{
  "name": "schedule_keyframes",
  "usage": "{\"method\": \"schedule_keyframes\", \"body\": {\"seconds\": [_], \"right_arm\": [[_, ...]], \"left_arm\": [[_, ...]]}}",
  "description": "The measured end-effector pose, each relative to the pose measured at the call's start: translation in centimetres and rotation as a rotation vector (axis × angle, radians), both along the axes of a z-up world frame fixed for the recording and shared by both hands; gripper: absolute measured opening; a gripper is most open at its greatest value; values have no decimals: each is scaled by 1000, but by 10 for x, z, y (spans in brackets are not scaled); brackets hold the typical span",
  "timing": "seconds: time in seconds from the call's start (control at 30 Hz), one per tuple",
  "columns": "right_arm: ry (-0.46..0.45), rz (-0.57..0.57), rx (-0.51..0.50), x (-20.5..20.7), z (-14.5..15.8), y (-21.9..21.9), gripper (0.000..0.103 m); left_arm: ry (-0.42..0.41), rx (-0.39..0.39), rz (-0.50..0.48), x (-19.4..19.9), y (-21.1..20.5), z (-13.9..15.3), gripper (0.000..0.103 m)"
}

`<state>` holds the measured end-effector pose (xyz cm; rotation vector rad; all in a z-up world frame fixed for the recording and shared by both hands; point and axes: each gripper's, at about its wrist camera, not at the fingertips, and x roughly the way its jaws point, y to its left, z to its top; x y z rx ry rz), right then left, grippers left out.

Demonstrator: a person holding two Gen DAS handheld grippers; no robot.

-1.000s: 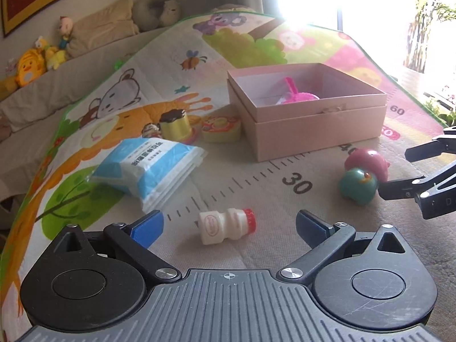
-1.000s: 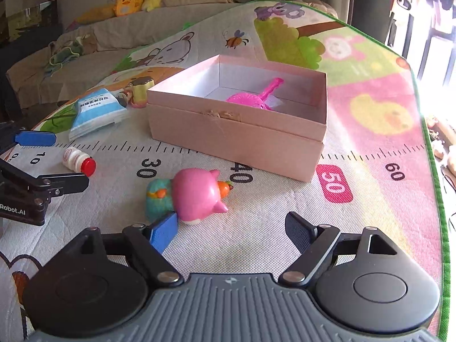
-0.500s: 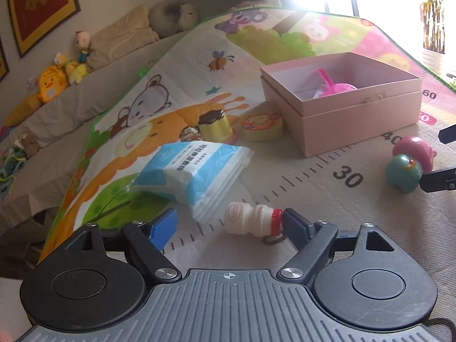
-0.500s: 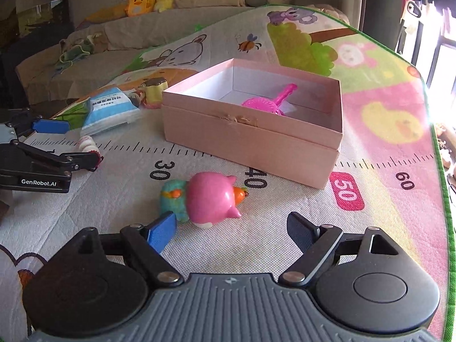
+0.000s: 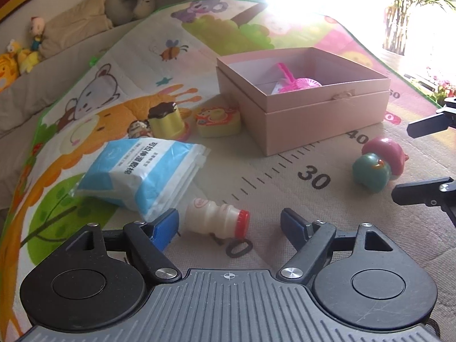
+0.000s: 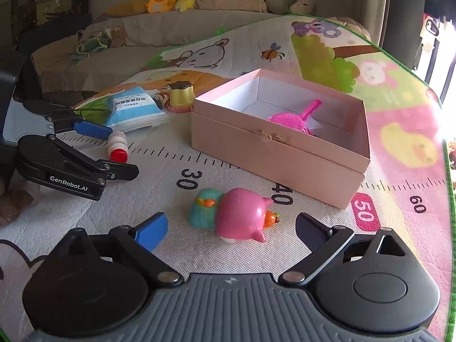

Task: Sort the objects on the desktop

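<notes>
Spread over a cushioned bench with plush toys along its back, the cartoon play mat [image 5: 285, 171] carries a small yogurt bottle [image 5: 216, 221] lying on its side between the left gripper [image 5: 229, 222] fingers, whose jaws have just been closing yet have not clamped it. Beyond it lie a blue tissue pack [image 5: 139, 171] and the open pink box [image 5: 302, 99] holding a pink scoop [image 5: 296, 81]. Compared with a second ago the left gripper has come up around the bottle, while the right gripper [image 6: 230, 225], its jaws just widened and released, frames the pink-and-teal toy [image 6: 236, 213].
</notes>
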<state>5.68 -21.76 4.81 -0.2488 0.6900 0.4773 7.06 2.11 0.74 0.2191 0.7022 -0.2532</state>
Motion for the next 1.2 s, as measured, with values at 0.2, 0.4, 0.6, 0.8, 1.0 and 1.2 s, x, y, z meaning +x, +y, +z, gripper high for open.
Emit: {"method": "schedule_keyframes", "body": {"seconds": [0.2, 0.4, 0.6, 0.8, 1.0, 1.2], "right_arm": [[26, -40, 4, 7, -7, -5, 98], [27, -46, 7, 3, -7, -9, 98], [31, -48, 10, 3, -8, -11, 99], [35, -29, 28, 5, -9, -2, 100], [74, -49, 47, 22, -13, 10, 100], [115, -37, 26, 13, -2, 8, 73]], "left_arm": [[3, -40, -49, -9, -10, 2, 84], [12, -36, -42, -6, -12, 0, 72], [6, -21, -18, -4, -13, 0, 62], [1, -14, -7, -4, -15, 1, 48], [16, -19, 4, -9, -15, 1, 48], [5, 1, 12, -24, -18, 15, 48]]}}
